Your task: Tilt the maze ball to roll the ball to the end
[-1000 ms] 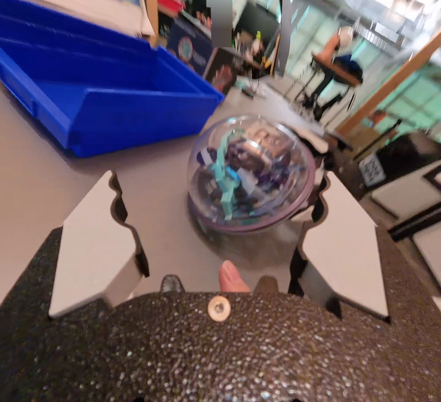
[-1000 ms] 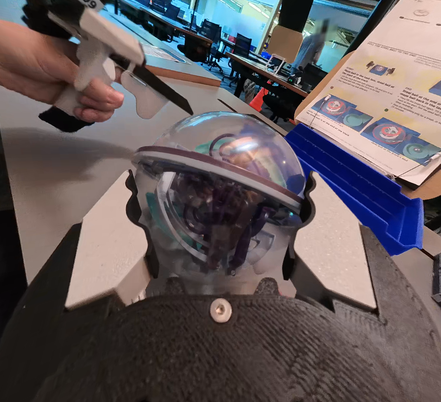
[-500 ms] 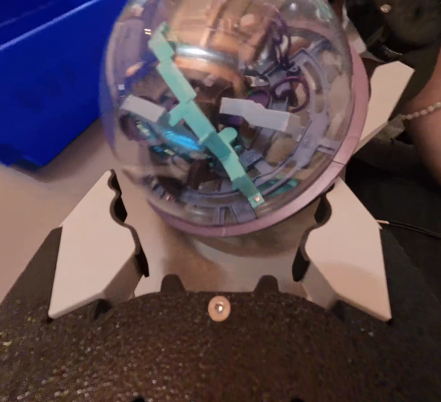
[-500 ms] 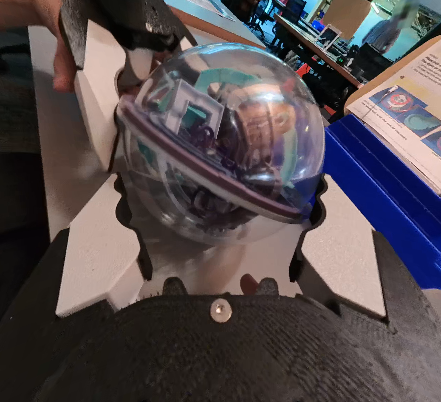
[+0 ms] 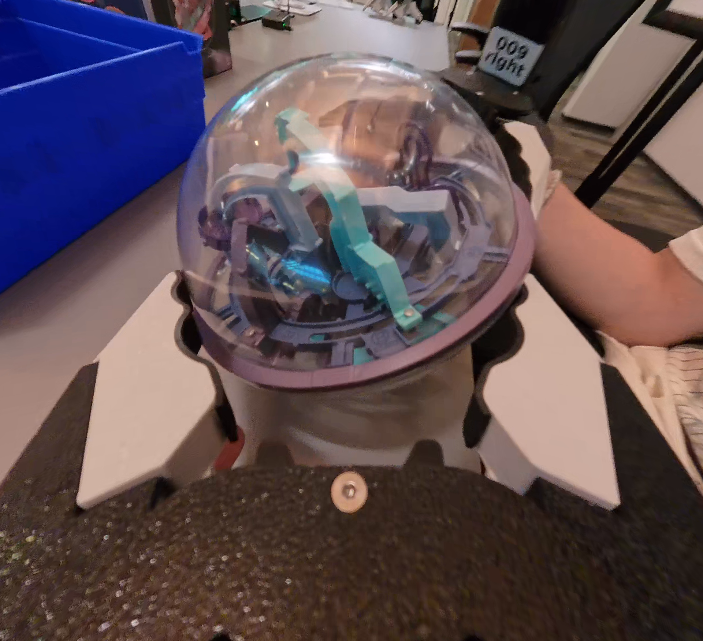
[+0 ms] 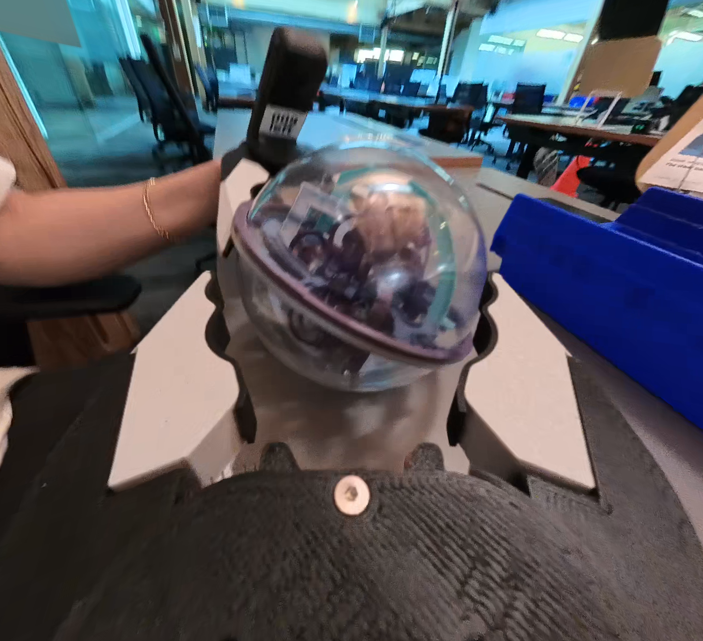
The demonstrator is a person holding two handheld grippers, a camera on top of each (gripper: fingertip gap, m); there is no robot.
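**Maze ball: lifted between two claws, tilt in hand, end not confirmed**

Item: maze ball [image 5: 353,219], a clear sphere with a purple seam band and teal, grey and violet tracks inside. Location: raised off the grey surface [image 5: 95,299], near the edge where the blue bin [image 5: 87,120] stands, and carried between both claws. The seam band sits tilted in both views, lower on the bin side in the right wrist view.

Progress, as a judgement: the pick-up is done and the tilting step is under way. A small silvery bead [image 5: 409,312] shows at the foot of the teal track near the seam (it may be the rolling ball or only a rivet; I cannot tell which). Whether the end of the maze is reached cannot be read from these views, so the rolling is taken as unfinished.

Left claw [image 5: 352,312]: jaws set wide, the sphere filling the gap, both scalloped dark pads [image 5: 186,314] lying against its sides just below the seam. It reads as clamped on the maze ball.

Right claw [image 6: 350,314]: likewise wide, its pads [image 6: 215,318] meeting the sphere at either side; it grips from the opposite side of the ball, its white fingers showing past the sphere in the left wrist view.

Also present: a forearm [image 6: 95,227] with a thin bracelet behind the left claw.
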